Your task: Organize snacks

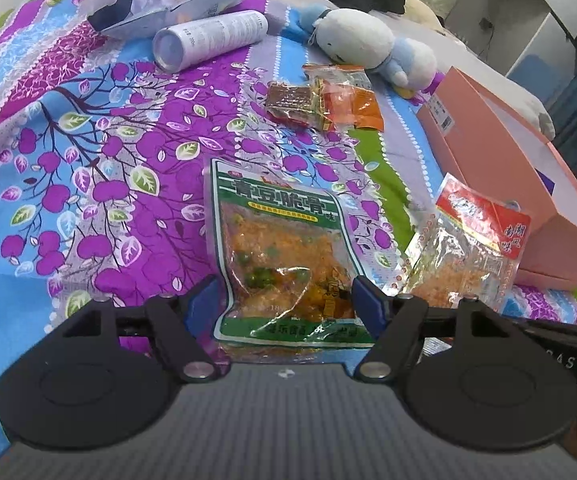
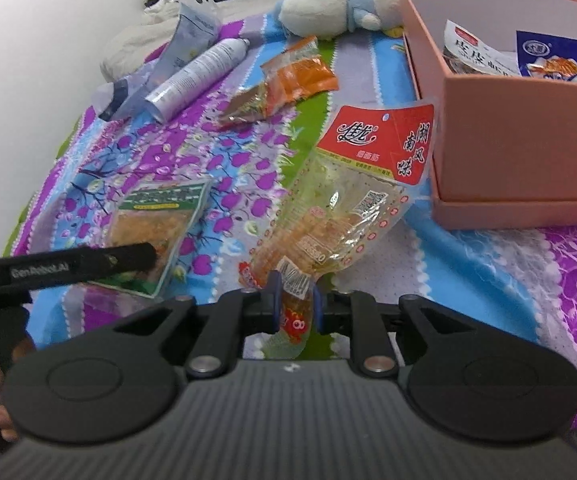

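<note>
Purple-flowered bedspread (image 1: 88,184), two hand-held grippers angled down.
Right hand-held gripper (image 2: 293,304) pinches a red-label packet (image 2: 340,208) beside the pink box (image 2: 520,136); left hand-held gripper (image 1: 284,300) is spread around a green packet (image 1: 280,248).

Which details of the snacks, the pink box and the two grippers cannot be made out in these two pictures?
- Green-labelled clear snack packet: in the left wrist view, whether the left gripper presses it is unclear; the housing hides its bottom edge.
- Pink cardboard box: the right wrist view's near wall hides its lower contents; the frame edge cuts its right end.
- Red-labelled clear snack packet: the right gripper covers its lower end.
</note>
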The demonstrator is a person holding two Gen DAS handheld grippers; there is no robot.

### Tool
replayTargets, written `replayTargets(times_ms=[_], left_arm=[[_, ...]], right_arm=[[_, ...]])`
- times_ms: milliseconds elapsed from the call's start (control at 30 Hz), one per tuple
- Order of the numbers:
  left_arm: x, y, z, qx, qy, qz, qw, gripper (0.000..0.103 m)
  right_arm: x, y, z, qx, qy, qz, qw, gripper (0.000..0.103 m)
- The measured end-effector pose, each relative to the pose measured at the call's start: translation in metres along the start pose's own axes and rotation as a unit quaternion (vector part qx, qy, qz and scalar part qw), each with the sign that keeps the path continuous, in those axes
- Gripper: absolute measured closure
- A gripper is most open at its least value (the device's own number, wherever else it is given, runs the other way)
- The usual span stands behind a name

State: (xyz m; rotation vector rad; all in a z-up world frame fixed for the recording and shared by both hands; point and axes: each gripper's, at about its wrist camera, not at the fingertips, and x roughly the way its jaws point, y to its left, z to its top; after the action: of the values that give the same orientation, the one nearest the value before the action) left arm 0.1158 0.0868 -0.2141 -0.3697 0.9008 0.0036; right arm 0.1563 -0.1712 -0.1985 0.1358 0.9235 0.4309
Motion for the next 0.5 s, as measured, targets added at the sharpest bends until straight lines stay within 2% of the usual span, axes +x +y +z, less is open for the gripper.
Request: replayTargets(times_ms=[67,100,167,233,267,400,500], left_arm=[[0.001,0.001,0.000,-0.004,0.004,0.004,1.0000,0.023],[0.001,0.002,-0.001,-0.007,0.005,0.006,0.9999,0.022],[-0.002,0.006,-0.001,-0.020,0.002,0.003,0.9998,0.018],[-0.004,0.014,0.001,-0.042,0.000,-0.004,0.9991,0.012],[-0.005,0.016,0.003,-0.046,-0.003,-0.006,0.9989,0.011],[-0.006,0.016,0.006,-0.036,-0.003,0.003,0.9993,0.008],[-0.005,0.012,0.005,-0.027,0.001,0.001,0.9996,0.008]], right_arm=[[-0.001,-0.001,-0.001,0.001,0.004,-0.007,1.000,0.083],[-0.001,-0.001,-0.002,0.003,0.006,-0.018,1.000,0.078],[-0.002,-0.005,-0.003,0.013,0.005,-0.039,0.999,0.068],[-0.005,-0.011,-0.004,0.041,-0.007,-0.045,0.998,0.050],[-0.007,-0.012,-0.005,0.050,-0.014,-0.050,0.997,0.047],[-0.010,-0.006,-0.004,0.062,-0.044,-0.093,0.993,0.025],[-0.003,0.001,-0.001,0.055,-0.043,-0.093,0.993,0.023]])
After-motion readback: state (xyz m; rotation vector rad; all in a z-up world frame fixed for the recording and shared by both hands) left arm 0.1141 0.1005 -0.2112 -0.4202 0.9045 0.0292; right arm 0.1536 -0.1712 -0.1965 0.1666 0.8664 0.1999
